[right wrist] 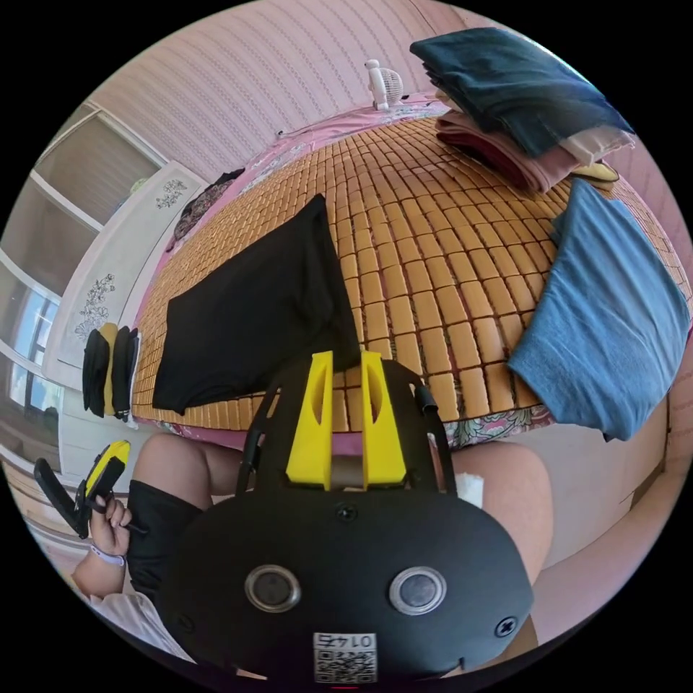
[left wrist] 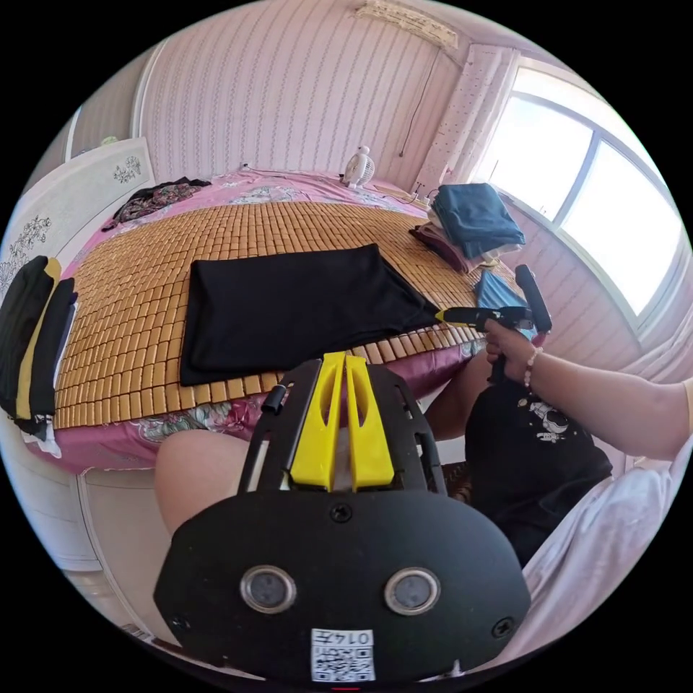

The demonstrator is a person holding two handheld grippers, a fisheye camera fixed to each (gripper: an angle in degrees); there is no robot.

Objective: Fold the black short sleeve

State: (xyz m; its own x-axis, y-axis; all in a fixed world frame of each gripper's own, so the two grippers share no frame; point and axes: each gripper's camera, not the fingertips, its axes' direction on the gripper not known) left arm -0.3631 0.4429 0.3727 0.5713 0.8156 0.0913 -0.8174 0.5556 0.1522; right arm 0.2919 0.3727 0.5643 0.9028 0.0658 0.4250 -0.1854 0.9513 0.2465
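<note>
One black short-sleeve garment (left wrist: pixel 289 310) lay flat, folded into a rough rectangle, on the woven bamboo mat (left wrist: pixel 137 289) covering the pink floral bed (left wrist: pixel 108 440), near the bed's front edge. Left gripper (left wrist: pixel 345 361), yellow two-jaw: jaws together, empty, held off the bed edge above the person's bare knee (left wrist: pixel 202 469). Right gripper (right wrist: pixel 341 361), also yellow-jawed: jaws slightly apart, tips over the garment's near corner (right wrist: pixel 339 346); couldn't tell if they touched it, nothing pinched.

Left gripper view caught the right gripper from the side (left wrist: pixel 462 316), held in one hand (left wrist: pixel 509 350) at the garment's right corner. Right gripper view caught the left gripper (right wrist: pixel 101 469) low beside the person's other hand (right wrist: pixel 108 520).

One stack of folded clothes (left wrist: pixel 469 224), dark teal on top, sat on the mat's far right; one folded blue cloth (right wrist: pixel 606 317) lay near it. One small white fan (left wrist: pixel 359 167) stood at the bed's back. One dark patterned garment (left wrist: pixel 155 196) lay at the far left corner. Black and yellow clothes (left wrist: pixel 32 332) hung over the left side.

Left gripper view alone showed a bright window (left wrist: pixel 592 195) and curtain (left wrist: pixel 462 115).
</note>
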